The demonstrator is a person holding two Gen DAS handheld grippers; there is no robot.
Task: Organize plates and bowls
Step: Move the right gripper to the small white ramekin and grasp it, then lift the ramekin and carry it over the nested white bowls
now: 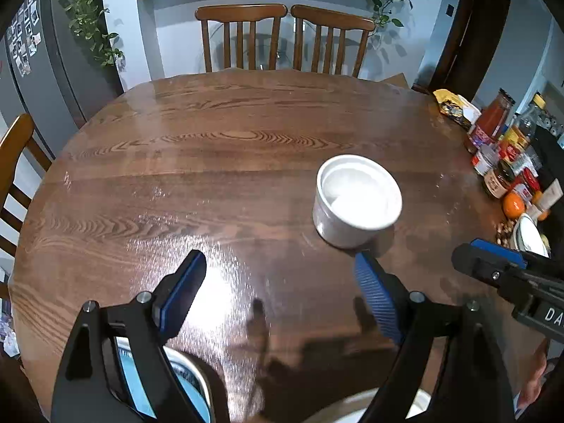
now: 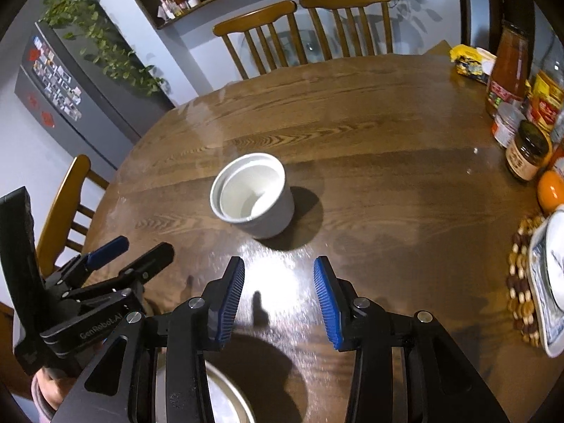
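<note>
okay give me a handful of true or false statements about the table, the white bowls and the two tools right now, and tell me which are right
1. The white bowls stand nested, one inside the other, on the wooden table. True.
2. The left tool is clamped on the bowls. False: its jaws stand wide apart with nothing between them, and the bowls sit ahead of it.
3. The right tool holds nothing. True.
4. The jars and bottles stand at the left edge of the table. False: they are crowded along the right edge.
5. An orange fruit lies near the jars. True.
6. The bowls lie tipped on their side. False: they stand upright, mouth up.
</note>
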